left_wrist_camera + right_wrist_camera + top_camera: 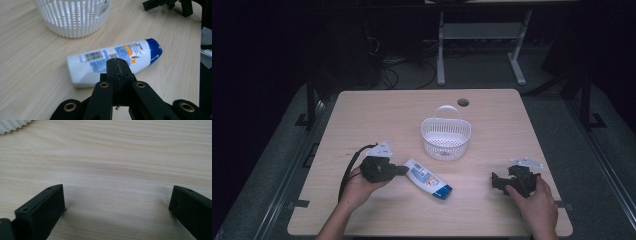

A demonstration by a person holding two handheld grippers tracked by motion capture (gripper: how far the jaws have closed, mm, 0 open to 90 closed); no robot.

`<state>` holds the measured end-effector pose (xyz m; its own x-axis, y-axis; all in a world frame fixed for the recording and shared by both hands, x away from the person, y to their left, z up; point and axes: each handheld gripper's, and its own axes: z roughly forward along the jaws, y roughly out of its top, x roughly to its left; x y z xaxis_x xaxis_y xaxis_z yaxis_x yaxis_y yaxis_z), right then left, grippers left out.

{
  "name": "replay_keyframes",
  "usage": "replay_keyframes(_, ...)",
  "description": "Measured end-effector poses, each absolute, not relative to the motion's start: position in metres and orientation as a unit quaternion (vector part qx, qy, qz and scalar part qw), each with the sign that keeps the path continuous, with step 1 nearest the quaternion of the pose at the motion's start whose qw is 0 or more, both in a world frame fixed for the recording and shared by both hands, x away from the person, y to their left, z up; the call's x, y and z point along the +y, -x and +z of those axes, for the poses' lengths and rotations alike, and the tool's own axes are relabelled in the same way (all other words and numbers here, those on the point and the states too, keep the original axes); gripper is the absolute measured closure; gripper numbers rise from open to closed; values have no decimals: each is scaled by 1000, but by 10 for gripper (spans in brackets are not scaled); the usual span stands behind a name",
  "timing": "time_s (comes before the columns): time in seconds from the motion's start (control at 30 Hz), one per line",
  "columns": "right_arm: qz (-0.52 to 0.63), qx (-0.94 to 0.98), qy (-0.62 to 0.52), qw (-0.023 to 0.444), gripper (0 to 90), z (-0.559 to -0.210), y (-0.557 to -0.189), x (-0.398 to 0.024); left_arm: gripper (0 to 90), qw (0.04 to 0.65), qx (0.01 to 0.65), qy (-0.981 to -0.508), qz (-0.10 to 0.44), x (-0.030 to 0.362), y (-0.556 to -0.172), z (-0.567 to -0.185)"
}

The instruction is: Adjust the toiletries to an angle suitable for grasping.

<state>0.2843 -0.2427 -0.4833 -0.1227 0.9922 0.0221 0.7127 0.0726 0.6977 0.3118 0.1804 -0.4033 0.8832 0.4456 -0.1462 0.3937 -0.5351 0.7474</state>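
A white bottle with a blue cap [428, 179] lies on its side on the wooden table [362, 115], cap toward the right. My left gripper [404, 170] sits just left of the bottle's base, its jaws shut flat against each other with nothing between them. In the left gripper view the shut jaws end at the tip [117, 63], right before the bottle [95, 60]. My right gripper [495, 181] rests at the right front of the table, open. In the right gripper view its jaws stand wide apart around bare wood [117, 195].
A white slatted basket with a handle [446, 135] stands behind the bottle near the table's middle; its wall [72, 17] shows in the left gripper view. A round cable hole [463, 102] lies at the table's far edge. Dark floor and desk legs lie beyond.
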Motion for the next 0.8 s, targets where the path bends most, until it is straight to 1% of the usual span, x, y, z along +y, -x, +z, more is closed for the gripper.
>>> replay_keyframes(0.17, 289, 691, -617, 242, 0, -483, -284, -243, 900, 419, 224, -880, 24, 159, -315, -402)
replay_keyframes(0.3, 289, 691, -617, 242, 0, -483, -284, -243, 900, 422, 219, -879, 21, 150, -317, -403)
replay_keyframes(0.8, 289, 691, -617, 242, 0, -483, -284, -243, 900, 425, 199, -883, -5, 101, -327, -414)
